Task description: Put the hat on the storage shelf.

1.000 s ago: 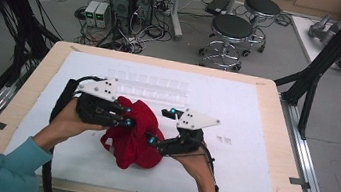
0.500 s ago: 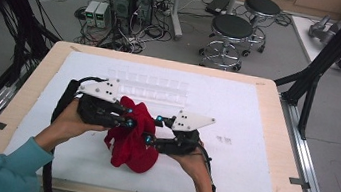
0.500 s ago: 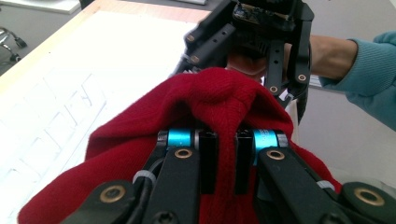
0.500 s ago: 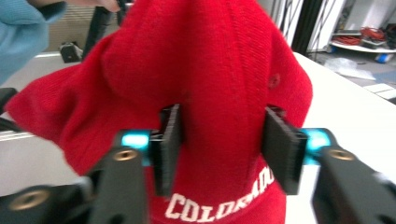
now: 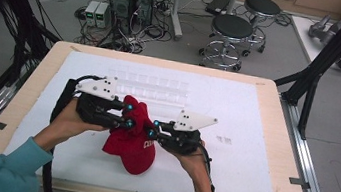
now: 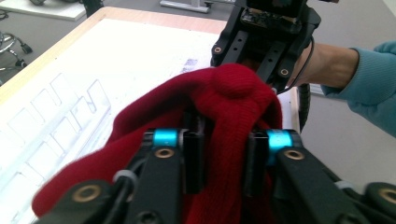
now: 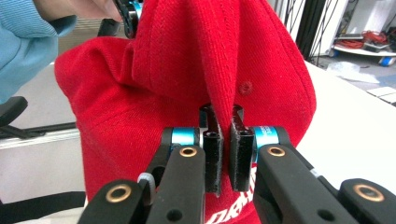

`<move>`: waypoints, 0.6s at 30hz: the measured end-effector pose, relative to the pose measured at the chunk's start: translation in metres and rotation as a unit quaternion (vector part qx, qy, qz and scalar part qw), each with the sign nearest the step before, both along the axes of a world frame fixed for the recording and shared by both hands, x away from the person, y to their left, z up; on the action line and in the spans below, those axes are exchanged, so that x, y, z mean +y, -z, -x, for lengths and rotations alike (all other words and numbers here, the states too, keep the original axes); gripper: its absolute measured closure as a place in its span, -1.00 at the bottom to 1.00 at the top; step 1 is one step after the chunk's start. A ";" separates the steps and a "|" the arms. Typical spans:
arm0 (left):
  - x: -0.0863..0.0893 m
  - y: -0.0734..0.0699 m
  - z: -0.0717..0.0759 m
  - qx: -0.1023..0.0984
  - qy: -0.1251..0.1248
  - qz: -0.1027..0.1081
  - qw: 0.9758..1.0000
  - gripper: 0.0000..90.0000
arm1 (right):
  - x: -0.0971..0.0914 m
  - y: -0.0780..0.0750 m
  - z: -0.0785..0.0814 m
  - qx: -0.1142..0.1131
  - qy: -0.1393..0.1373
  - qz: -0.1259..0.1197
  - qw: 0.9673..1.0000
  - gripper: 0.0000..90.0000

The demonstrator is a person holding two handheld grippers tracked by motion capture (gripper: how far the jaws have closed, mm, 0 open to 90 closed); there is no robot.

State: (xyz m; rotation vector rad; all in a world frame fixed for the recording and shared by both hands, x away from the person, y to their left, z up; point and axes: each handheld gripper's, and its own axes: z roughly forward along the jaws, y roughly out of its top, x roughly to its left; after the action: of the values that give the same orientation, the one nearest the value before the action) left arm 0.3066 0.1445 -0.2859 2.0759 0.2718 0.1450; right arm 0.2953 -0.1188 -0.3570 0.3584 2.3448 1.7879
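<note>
Centrally, a red baseball cap (image 5: 132,138) with white lettering hangs bunched between both grippers above the white foam board (image 5: 253,138); the right gripper (image 7: 223,158) has its jaws nearly closed on a fabric fold. Opposite, the left gripper (image 6: 223,158) clamps a thicker bunch near the crown button, jaws partly apart.

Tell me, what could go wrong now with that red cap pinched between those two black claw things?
Both grips look thin. The right gripper pinches only a narrow fold of the red cap, so the fabric might slide out if pulled. The left gripper bites bunched cloth near the cap's top button, which could also slip. If either lets go, the cap would probably sag onto the white table cover and lose its shape.
</note>
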 end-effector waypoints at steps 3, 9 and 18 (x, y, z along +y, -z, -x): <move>0.000 0.001 -0.001 -0.001 -0.044 0.004 0.999 -0.01 | 0.000 -0.001 0.001 0.001 0.001 0.001 1.000 0.92; 0.008 0.002 -0.004 -0.018 -0.057 0.038 0.997 -0.69 | -0.004 -0.003 0.001 -0.003 0.009 -0.005 1.000 0.92; 0.020 0.000 -0.003 -0.017 -0.073 0.047 0.996 -0.71 | -0.007 -0.003 0.002 -0.005 0.019 -0.001 1.000 0.92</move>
State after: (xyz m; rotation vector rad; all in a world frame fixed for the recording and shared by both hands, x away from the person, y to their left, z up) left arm 0.3093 0.1643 -0.2863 1.9579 0.4023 0.2511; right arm 0.2932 -0.1262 -0.3535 0.3920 2.3136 1.7710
